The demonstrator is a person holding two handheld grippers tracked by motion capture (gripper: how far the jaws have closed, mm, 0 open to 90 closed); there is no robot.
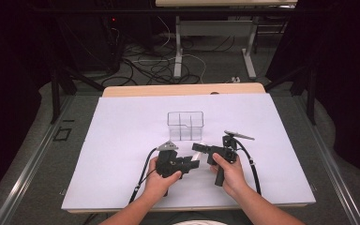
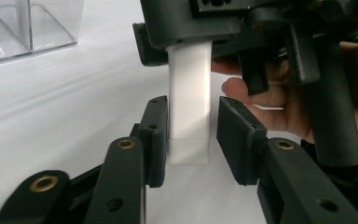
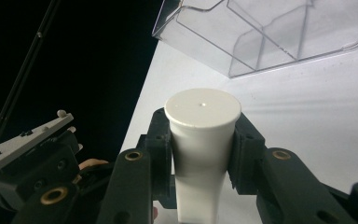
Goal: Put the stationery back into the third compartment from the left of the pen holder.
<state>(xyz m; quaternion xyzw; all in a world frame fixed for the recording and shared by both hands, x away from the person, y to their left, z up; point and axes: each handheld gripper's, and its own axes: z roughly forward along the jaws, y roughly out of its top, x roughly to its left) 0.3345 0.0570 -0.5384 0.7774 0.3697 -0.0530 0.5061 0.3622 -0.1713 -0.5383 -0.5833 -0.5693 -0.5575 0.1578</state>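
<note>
A white squeeze tube [image 3: 203,126] with a flat round cap is clamped just below the cap between the pads of my right gripper [image 3: 203,140], which is shut on it. The tube's flat tail [image 2: 189,102] reaches down between the jaws of my left gripper [image 2: 193,135]. One pad lies against its side and the other stands off with a visible gap, so this gripper is open. In the high view both grippers meet nose to nose, left gripper [image 1: 193,162] and right gripper [image 1: 198,148], at the near middle of the white sheet.
A clear plastic box with dividers [image 1: 185,125] stands on the white sheet [image 1: 122,140] just beyond the grippers, also close in the left gripper view [image 2: 28,23] and right gripper view [image 3: 270,32]. Cables trail from both grippers toward the near edge.
</note>
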